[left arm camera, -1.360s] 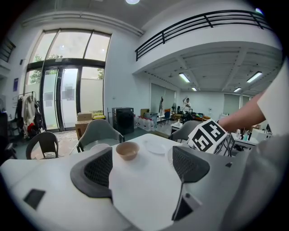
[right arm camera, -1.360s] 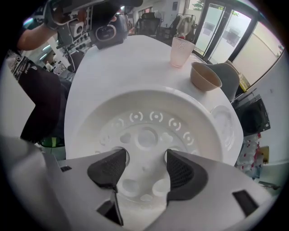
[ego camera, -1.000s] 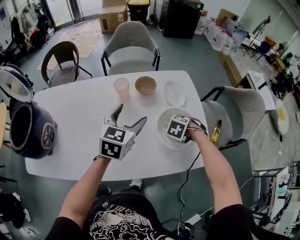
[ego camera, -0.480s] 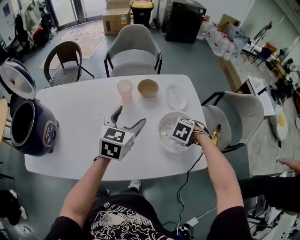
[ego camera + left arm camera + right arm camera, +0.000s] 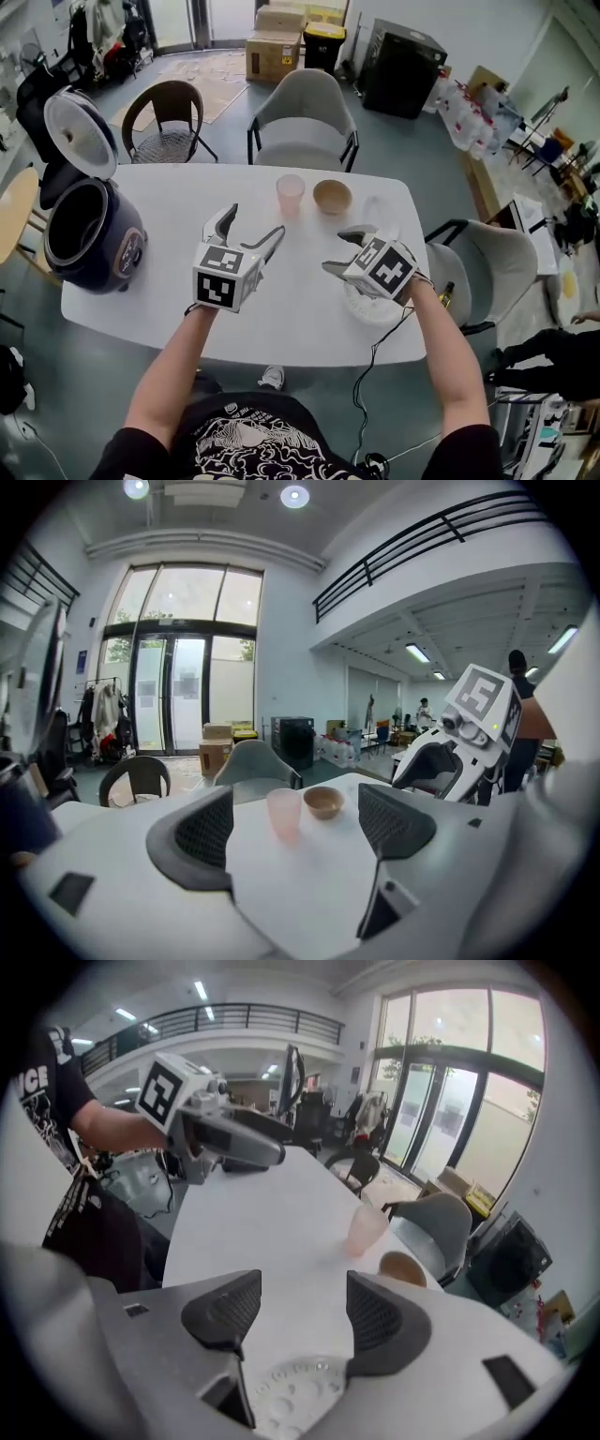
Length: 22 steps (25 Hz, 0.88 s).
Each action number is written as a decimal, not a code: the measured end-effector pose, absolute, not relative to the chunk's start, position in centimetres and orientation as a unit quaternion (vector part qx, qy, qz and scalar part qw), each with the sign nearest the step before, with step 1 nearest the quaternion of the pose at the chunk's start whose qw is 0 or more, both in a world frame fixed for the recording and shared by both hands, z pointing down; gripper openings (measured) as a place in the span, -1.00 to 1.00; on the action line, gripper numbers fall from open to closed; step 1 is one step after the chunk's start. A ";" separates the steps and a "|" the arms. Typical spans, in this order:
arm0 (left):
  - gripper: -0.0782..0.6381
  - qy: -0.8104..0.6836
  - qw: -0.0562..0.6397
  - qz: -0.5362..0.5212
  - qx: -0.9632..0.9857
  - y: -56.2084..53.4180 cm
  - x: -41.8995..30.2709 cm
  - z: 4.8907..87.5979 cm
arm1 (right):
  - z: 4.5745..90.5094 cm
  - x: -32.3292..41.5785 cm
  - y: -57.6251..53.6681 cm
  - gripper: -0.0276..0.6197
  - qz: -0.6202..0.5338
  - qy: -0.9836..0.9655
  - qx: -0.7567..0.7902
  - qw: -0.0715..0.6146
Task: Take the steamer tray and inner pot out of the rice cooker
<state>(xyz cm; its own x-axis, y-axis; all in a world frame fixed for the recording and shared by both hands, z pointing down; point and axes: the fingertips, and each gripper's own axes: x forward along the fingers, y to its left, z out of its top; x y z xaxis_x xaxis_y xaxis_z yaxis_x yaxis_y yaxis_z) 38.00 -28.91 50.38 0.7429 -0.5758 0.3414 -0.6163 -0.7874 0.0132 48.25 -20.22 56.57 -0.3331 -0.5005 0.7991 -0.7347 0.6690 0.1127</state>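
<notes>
1. Head view: the rice cooker (image 5: pixel 94 234) stands at the left edge of the white desk (image 5: pixel 281 323). Its lid (image 5: pixel 82 134) is swung up and open, toward the upper left of the frame.
2. The cooker's mouth shows a dark cavity with a pale rim. We cannot tell whether the inner pot sits inside.
3. The steamer tray (image 5: pixel 373 309), a white perforated disc, lies flat on the desk at centre right of the frame, well apart from the cooker. It is partly covered by the marker cube of the right hand-held gripper (image 5: pixel 342 250).
4. The right hand-held gripper is over the tray and points toward the upper left. Its jaws have just been opening. They stand partly apart, and only bare desk shows between the pads.
5. The left hand-held gripper (image 5: pixel 251 225) is at mid-frame, between cooker and tray. Its jaws are wide apart and grip nothing; its own view shows only desk between the pads.
6. Past both grippers, near the desk's far edge, a pink cup (image 5: pixel 291 194) stands just beside a tan bowl (image 5: pixel 332 196). A clear dish (image 5: pixel 380 211) lies to their right.
7. A grey chair (image 5: pixel 305 117) stands at the far side of the desk, upper centre of the frame.
</notes>
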 end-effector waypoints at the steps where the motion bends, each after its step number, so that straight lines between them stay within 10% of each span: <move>1: 0.36 -0.332 0.063 0.155 0.928 -29.5 36.6 50.0 | 55.6 46.9 -21.0 0.01 0.123 -0.814 0.386 0.417; 22: 0.36 -0.602 0.064 0.091 0.791 -30.4 -5.3 39.7 | 38.1 17.3 -30.8 0.07 0.040 -0.894 0.429 0.119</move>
